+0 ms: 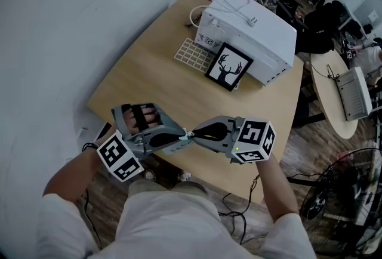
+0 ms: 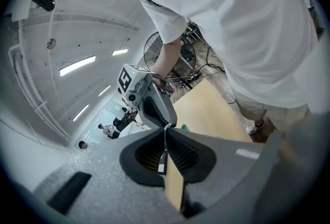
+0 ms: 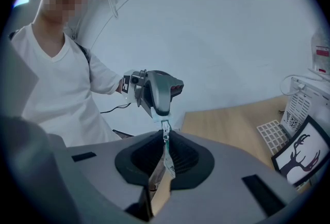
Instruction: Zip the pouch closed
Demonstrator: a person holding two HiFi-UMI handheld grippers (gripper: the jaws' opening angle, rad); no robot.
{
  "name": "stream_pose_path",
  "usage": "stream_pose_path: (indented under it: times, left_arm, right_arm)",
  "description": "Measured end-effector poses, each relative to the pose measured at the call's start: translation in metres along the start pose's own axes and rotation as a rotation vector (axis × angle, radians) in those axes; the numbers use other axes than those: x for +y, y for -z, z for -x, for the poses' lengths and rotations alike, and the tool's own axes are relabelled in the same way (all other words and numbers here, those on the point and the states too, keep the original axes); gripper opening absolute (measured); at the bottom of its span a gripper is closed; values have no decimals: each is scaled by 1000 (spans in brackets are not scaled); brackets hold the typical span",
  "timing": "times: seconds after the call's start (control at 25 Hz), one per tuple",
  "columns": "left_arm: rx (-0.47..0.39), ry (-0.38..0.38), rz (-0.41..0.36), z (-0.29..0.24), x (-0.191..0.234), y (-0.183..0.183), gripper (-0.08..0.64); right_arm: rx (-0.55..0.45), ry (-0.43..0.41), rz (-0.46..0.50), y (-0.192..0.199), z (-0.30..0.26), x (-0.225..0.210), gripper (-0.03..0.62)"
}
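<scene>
I hold both grippers in front of me above the near edge of the wooden table (image 1: 149, 91), tips nearly touching. Between them is the pouch (image 1: 187, 133), small, pale and mostly hidden. My left gripper (image 1: 181, 137) is shut on it; in the left gripper view the pouch (image 2: 164, 158) shows edge-on as a thin strip with a dark tag between the closed left gripper (image 2: 166, 130) pads. My right gripper (image 1: 194, 133) faces it. In the right gripper view, the right gripper (image 3: 165, 134) pinches a thin white-and-green part of the pouch (image 3: 167, 161); I cannot tell whether that is the zipper pull.
At the table's far side stand a white appliance (image 1: 253, 28), a framed deer picture (image 1: 228, 68) and a white grid mat (image 1: 194, 54). A round table with a laptop (image 1: 352, 93) is to the right. A fan (image 1: 340, 204) and cables lie on the floor.
</scene>
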State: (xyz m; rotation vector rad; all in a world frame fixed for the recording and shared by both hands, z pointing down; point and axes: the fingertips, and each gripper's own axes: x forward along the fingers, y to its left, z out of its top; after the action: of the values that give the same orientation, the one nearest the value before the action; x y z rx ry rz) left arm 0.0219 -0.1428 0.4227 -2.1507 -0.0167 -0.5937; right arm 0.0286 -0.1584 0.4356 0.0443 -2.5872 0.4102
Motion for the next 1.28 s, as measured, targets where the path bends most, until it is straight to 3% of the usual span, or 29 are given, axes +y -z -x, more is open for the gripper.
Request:
stream_pose_path:
  times: [0.96, 1.28]
  left_arm:
    - [11, -45, 87, 11, 9, 4, 25]
    - [21, -67, 124, 16, 5, 9, 25]
  right_arm:
    - [123, 136, 34, 36, 26, -23, 34]
    - [112, 187, 18, 43, 39, -31, 34]
